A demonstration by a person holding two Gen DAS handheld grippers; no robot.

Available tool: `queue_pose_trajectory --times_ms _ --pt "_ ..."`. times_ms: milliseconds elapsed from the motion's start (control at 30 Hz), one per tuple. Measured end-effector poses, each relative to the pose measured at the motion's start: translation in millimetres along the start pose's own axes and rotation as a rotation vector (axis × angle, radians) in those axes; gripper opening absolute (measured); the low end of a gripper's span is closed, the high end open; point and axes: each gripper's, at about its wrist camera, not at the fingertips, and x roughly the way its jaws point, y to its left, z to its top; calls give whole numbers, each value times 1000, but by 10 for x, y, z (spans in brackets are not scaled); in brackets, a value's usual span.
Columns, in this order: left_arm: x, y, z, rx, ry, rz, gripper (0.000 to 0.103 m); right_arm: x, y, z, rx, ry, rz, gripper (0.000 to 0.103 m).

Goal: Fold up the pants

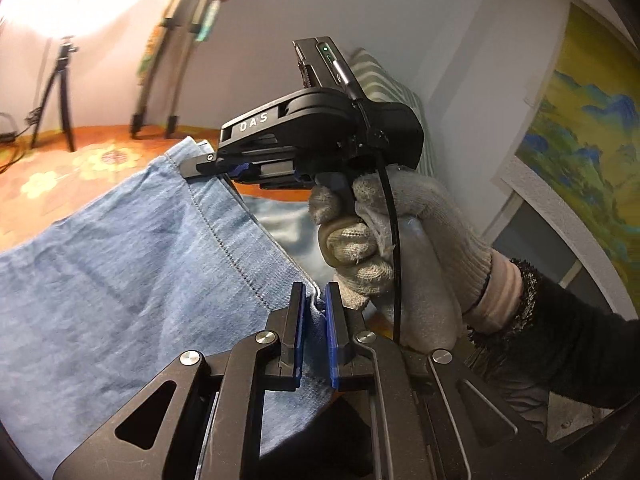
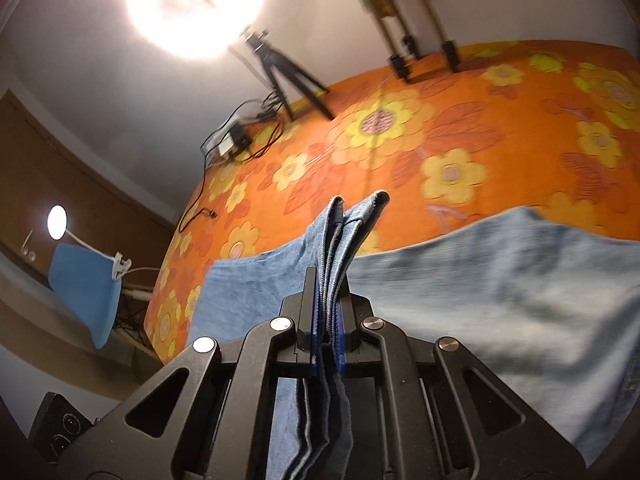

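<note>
Light blue denim pants [image 1: 120, 264] hang lifted above an orange flowered bedspread [image 2: 460, 128]. My left gripper [image 1: 316, 300] is shut on a bunched edge of the denim, which sits pinched between its blue pads. In the left wrist view the right gripper [image 1: 208, 166] is held in a gloved hand [image 1: 384, 232] and is shut on the hemmed corner of the same pants further away. In the right wrist view my right gripper [image 2: 326, 292] clamps several layers of the pants [image 2: 500, 292], whose folded edges stick up past the fingertips.
A bright ring lamp [image 2: 196, 4] on a tripod [image 2: 280, 76] stands at the bed's far side, with a second stand [image 2: 420, 48] beside it and cables [image 2: 236, 140] on the cover. A blue chair [image 2: 84, 284] is at left. A landscape painting [image 1: 580, 140] hangs on the right wall.
</note>
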Motion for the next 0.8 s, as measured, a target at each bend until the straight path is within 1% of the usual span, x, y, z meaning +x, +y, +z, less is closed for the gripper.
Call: queue_pose_trajectory --times_ms 100,367,567,800 --pt "138 -132 23 27 12 -10 8 -135 -166 8 20 -22 -10 7" --pt "524 -321 101 39 32 -56 8 -375 -506 53 58 -57 -47 7" --pt "758 -535 168 70 43 -97 8 -645 -776 97 84 -95 -70 7" --pt "1085 -724 209 91 73 -151 8 -972 -1266 35 153 -130 -102 7"
